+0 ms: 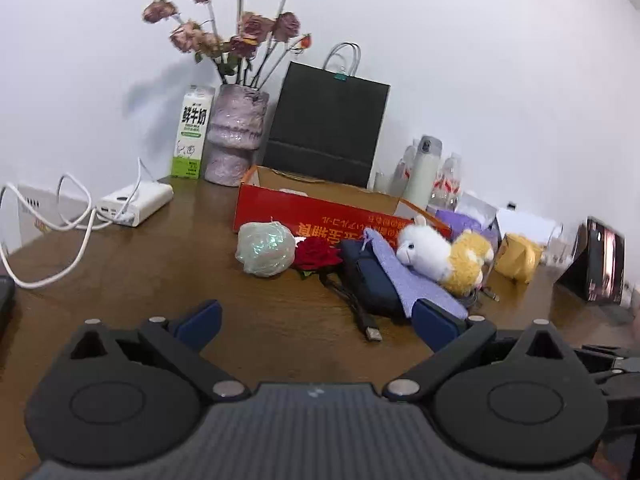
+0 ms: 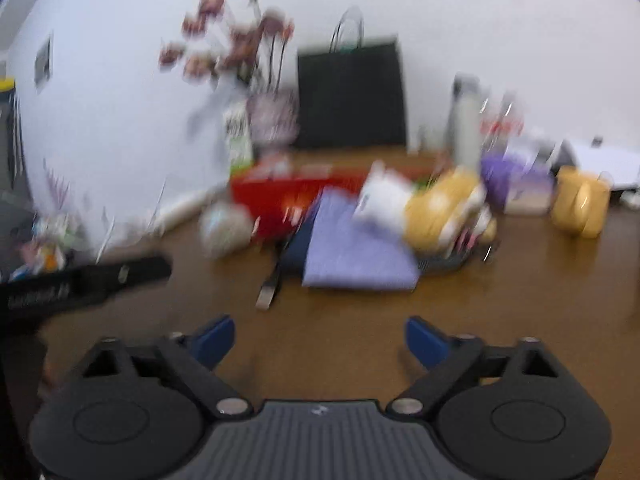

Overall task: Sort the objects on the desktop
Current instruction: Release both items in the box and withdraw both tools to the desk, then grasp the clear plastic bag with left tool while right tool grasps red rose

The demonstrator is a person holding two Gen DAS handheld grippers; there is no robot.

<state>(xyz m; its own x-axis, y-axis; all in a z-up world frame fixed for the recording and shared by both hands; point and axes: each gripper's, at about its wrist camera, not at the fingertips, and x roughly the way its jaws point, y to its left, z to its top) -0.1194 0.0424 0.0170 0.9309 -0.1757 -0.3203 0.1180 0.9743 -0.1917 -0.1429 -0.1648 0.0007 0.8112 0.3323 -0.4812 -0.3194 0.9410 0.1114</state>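
While neither tool holds anything, the pile in front of the box waits to be sorted.

Desk (image 1: 160, 280): brown wood; it carries everything, with bare surface in front of both tools, likely the working room.
Black paper bag (image 1: 326, 124): upright against the wall behind the box, probably parked out of the way.
Red cardboard box (image 1: 316, 208): open-topped, printed side facing the cameras; I judge it the likely bin, since the loose things lie just in front of it.
Lilac cloth (image 1: 404, 280): draped over a dark blue pouch (image 1: 364, 276), so the pouch cannot come out first.
Plush alpacas (image 1: 440, 258): 2, white and yellow, lying on the cloth's far end, pinning it.
Wrapped ball (image 1: 264, 250): beside a red rose (image 1: 318, 254), both near the box's front wall.
USB cable (image 1: 362, 316): its plug points toward the left tool.
Left gripper (image 1: 318, 320): fingers spread wide, empty, above bare desk.
Right gripper (image 2: 320, 338): also wide and empty; view blurred.
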